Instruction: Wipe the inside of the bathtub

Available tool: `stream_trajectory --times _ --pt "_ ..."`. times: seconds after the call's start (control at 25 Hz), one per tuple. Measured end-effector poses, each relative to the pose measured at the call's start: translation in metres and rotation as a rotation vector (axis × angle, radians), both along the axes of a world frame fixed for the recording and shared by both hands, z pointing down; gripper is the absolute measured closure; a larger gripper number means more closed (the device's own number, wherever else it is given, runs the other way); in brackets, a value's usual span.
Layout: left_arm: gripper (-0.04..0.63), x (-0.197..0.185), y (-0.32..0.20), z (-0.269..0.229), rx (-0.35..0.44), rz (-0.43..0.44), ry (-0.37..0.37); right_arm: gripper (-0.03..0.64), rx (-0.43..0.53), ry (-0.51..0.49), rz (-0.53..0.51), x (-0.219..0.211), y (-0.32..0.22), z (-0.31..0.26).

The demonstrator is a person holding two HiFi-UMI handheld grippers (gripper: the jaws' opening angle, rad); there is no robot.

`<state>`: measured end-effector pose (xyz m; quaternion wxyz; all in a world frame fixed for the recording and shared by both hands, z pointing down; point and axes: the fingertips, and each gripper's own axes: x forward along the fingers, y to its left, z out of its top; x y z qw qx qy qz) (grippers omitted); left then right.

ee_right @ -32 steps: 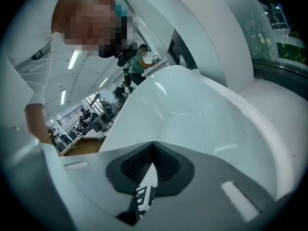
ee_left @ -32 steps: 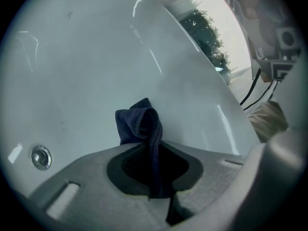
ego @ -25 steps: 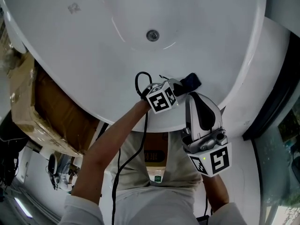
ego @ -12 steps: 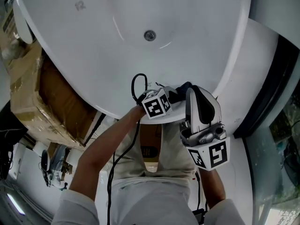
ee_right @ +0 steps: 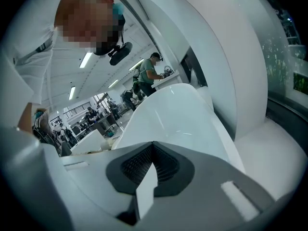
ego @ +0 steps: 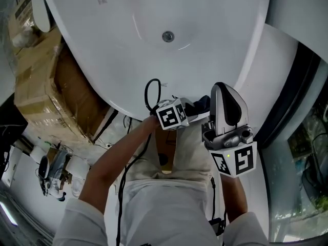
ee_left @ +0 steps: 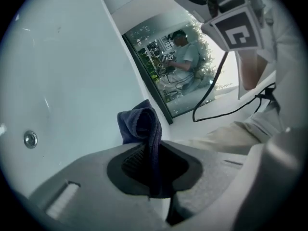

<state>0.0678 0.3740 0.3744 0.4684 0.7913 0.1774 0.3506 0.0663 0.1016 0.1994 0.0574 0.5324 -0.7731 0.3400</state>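
Wrapped cardboard box [ego: 45, 86] upper L; person [ee_left: 186, 57] in bg, standing.

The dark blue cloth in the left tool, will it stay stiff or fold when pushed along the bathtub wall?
Probably floppy: the cloth curls and folds over beyond the shut left tool. It looks light, held by one pinched edge. On the smooth glossy bathtub it would likely slide easily and bunch up.

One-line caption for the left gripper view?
Left gripper shut on a dark blue cloth, white bathtub and its drain behind.
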Motion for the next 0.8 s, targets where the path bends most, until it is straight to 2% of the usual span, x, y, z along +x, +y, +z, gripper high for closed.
stream_trajectory --times 0.24,0.56,0.8 --pt "0.545 -0.007 -0.029 -0.032 0.025 -0.116 -0.027 0.615 0.019 0.029 -0.007 0.005 -0.005 -0.023" --pt "0.546 -0.028 -0.107 -0.062 0.153 -0.301 -0.080 0.615 0.073 0.040 -0.044 -0.001 -0.015 -0.061" --pt "0.546 -0.043 -0.160 -0.102 0.228 -0.430 -0.104 0.615 0.105 0.048 -0.074 -0.007 -0.030 -0.089"
